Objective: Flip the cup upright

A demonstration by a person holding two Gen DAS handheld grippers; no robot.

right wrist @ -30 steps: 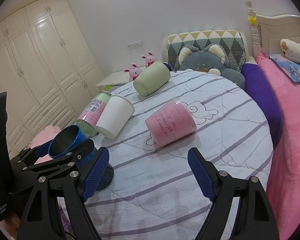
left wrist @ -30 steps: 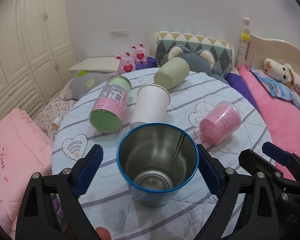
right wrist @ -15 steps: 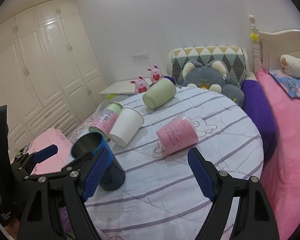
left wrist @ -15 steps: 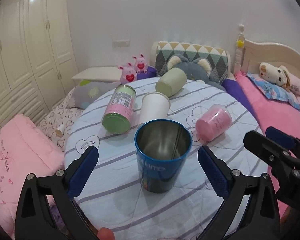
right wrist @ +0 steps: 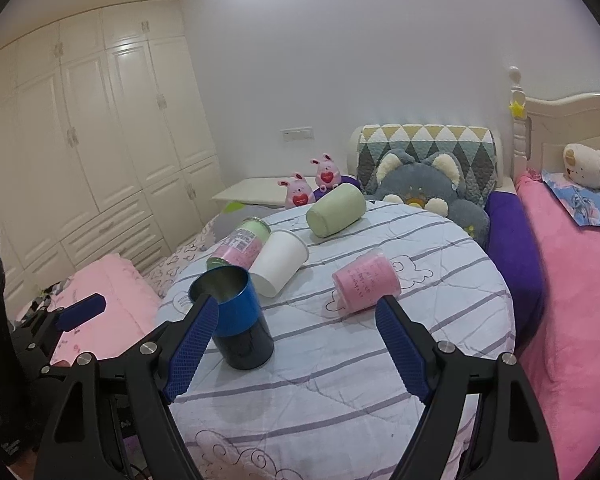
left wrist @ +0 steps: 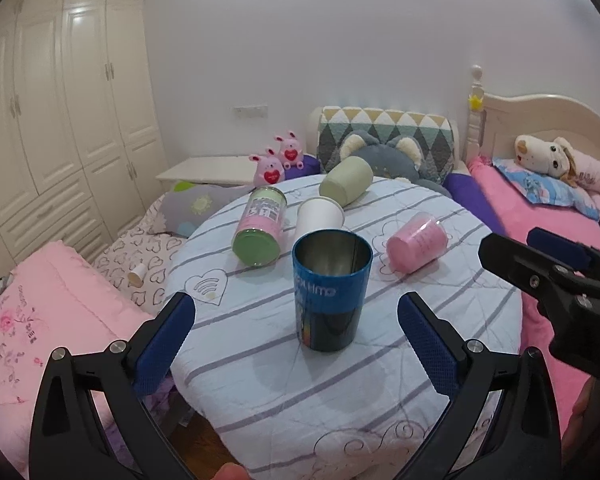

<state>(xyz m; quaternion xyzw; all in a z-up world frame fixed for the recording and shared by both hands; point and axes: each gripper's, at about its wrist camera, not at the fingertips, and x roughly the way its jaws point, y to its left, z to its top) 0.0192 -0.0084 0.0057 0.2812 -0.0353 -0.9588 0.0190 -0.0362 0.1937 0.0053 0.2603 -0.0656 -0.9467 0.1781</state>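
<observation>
It was a home bedroom: a pink-covered bed (left wrist: 540, 216) with plush toys (left wrist: 556, 158), a cream wardrobe (left wrist: 60, 100), and a cat cushion (right wrist: 424, 184).

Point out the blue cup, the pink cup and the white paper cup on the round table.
blue cup (left wrist: 332, 304): left wrist view, on its outer side wall, standing upright.
pink cup (right wrist: 367, 282): right wrist view, on its side wall, lying down.
white paper cup (right wrist: 279, 261): right wrist view, on its side wall, lying down.
</observation>
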